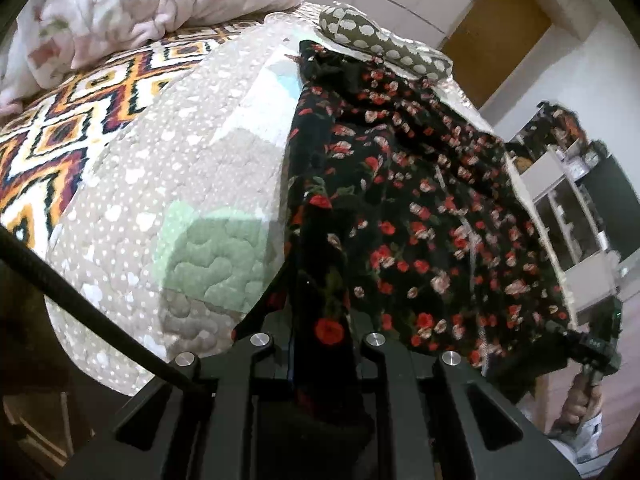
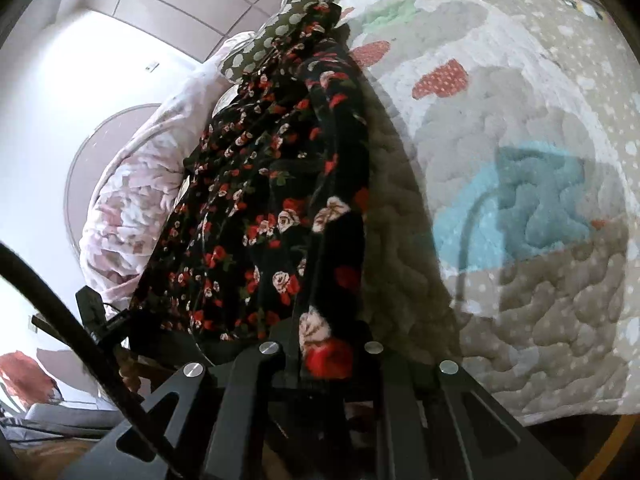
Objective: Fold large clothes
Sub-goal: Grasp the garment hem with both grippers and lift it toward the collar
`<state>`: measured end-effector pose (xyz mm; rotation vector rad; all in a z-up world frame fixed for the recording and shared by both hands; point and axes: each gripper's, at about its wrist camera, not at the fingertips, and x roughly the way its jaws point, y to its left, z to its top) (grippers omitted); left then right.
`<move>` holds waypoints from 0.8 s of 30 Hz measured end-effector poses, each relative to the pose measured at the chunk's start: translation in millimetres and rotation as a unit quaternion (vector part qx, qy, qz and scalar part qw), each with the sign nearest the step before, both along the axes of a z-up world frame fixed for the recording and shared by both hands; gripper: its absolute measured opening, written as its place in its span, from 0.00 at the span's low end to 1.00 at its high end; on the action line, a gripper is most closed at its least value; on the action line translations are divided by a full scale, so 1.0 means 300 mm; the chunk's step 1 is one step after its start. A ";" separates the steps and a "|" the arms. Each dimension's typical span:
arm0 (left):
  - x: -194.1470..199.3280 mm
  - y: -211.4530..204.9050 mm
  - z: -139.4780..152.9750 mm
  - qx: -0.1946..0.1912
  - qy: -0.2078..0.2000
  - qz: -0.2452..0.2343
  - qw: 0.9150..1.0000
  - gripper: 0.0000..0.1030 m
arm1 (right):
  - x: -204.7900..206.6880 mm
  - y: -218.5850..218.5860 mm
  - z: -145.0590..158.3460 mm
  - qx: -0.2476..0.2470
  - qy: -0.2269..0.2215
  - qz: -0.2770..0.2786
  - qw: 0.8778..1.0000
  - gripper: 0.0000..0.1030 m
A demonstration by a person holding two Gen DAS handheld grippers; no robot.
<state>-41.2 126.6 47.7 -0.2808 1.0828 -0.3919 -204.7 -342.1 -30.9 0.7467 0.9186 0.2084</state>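
A black garment with red and pink roses (image 1: 420, 200) is stretched over the quilted bed, its far end lying near the pillows. My left gripper (image 1: 320, 344) is shut on one near corner of the garment. My right gripper (image 2: 324, 356) is shut on the other near corner; it also shows in the left wrist view (image 1: 592, 356) at the lower right, held by a hand. The garment (image 2: 272, 184) hangs lifted between the two grippers above the bed's near edge. My left gripper shows in the right wrist view (image 2: 100, 320) at the lower left.
The bed has a beige patchwork quilt (image 1: 168, 184) and a patterned orange blanket (image 1: 60, 128). A pink floral duvet (image 1: 140, 0) and a brown spotted pillow (image 1: 372, 40) lie at the far end. A shelf unit (image 1: 576, 208) and a wooden door (image 1: 496, 28) stand beyond the bed.
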 end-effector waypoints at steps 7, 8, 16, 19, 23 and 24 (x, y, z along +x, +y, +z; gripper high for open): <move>0.185 0.031 0.166 -0.037 -0.035 0.022 0.998 0.10 | 0.121 -0.015 0.205 -0.017 -0.056 0.026 0.998 0.12; 0.222 0.031 0.191 -0.044 -0.039 0.025 0.998 0.10 | 0.157 -0.014 0.255 -0.019 -0.070 0.027 0.997 0.12; 0.696 -0.029 0.301 -0.085 -0.027 0.069 0.994 0.10 | 0.596 -0.049 0.511 -0.078 -0.118 0.004 0.990 0.12; 0.868 -0.087 0.286 -0.052 -0.018 0.084 0.995 0.10 | 0.771 -0.078 0.508 -0.112 -0.089 -0.030 0.989 0.12; 1.044 -0.190 0.194 0.010 0.003 0.090 0.996 0.10 | 0.960 -0.153 0.423 -0.132 -0.036 -0.076 0.988 0.12; 1.064 -0.205 0.170 0.020 0.007 0.089 0.996 0.10 | 1.003 -0.179 0.387 -0.131 -0.021 -0.087 0.987 0.12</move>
